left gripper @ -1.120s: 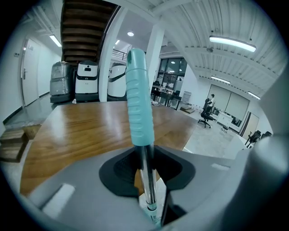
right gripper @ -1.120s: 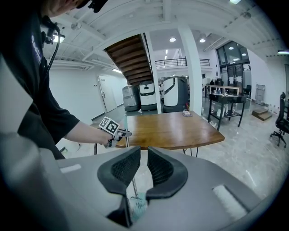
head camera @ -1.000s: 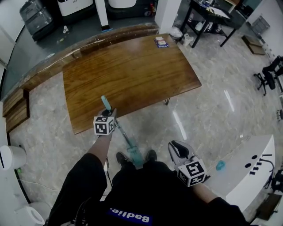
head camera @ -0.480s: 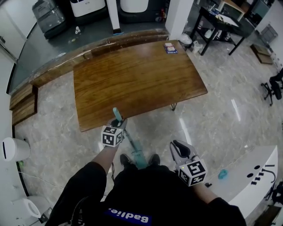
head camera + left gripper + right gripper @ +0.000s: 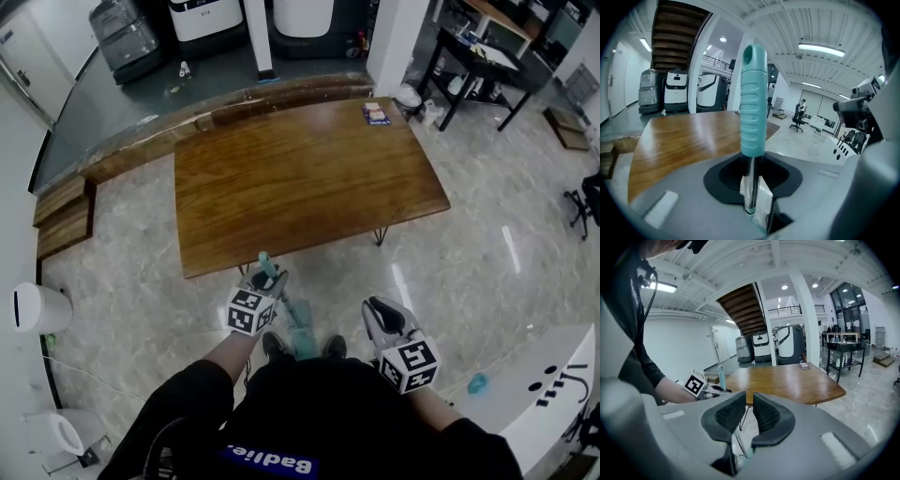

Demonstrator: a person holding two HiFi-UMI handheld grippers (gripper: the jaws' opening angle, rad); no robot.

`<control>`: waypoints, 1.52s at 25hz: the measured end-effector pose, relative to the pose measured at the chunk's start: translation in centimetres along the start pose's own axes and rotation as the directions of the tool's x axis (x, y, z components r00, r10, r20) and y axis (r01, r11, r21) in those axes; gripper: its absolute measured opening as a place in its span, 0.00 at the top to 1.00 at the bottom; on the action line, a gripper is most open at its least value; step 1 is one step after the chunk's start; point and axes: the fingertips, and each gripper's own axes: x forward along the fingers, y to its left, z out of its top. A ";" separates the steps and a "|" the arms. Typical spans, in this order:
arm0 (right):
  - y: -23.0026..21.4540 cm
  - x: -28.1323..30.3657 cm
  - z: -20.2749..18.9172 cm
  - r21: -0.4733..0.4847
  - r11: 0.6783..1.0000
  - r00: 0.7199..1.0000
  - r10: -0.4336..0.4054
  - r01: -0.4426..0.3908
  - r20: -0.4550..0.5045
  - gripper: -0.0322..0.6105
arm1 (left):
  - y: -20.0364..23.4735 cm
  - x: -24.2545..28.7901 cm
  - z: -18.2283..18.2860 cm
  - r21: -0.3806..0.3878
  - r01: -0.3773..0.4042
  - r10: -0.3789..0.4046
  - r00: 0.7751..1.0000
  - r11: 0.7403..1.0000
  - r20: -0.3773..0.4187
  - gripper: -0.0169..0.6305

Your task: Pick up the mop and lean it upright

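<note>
**Inspector:** Head view first. Where is the mop?

**Assessor:** The mop (image 5: 292, 314) stands steeply at lower centre, its head down between the person's shoes (image 5: 274, 345). I cannot tell whether it bears on the floor (image 5: 450, 253). The left tongs (image 5: 272, 278) pinch it just under the top. I judge the high hold is for steering the top end. The near edge of the surface (image 5: 300, 178) lies just beyond.

**Inspector:** The other side?

**Assessor:** The right tongs (image 5: 380, 314) hang at lower right, apart from the mop and carrying nothing.

**Inspector:** Left gripper view.

**Assessor:** The pads are clamped on the metal pole (image 5: 751, 187). The teal grip (image 5: 753, 103) rises straight above them, mid-frame.

**Inspector:** Right gripper view.

**Assessor:** The jaws are drawn together to a thin slit and hold nothing. The mop's top shows at centre left. My judgement is that the mop is raised but not yet leaned, since nothing props it.
</note>
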 end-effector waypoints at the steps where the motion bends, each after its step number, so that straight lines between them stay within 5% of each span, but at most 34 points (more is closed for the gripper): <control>1: 0.1 0.1 0.1 0.000 1.000 1.000 0.001 -0.001 0.007 0.87 | -0.4 -0.3 0.2 0.008 0.008 -0.008 1.000 1.000 0.005 0.80; 12: 1.5 1.0 1.2 -0.010 0.999 0.998 0.034 -0.034 0.051 0.88 | -4.4 -4.4 3.6 0.075 0.053 -0.059 0.995 0.996 0.082 0.80; 26: 3.7 3.1 2.7 -0.042 0.992 0.990 0.119 -0.116 0.078 0.89 | -3.8 -12.5 11.4 0.104 -0.035 0.006 0.963 0.994 0.270 0.81; 38: 6.8 5.6 3.4 -0.091 0.977 0.977 0.201 -0.194 0.075 0.89 | -2.4 -18.2 11.4 0.072 -0.110 0.080 0.940 0.991 0.332 0.81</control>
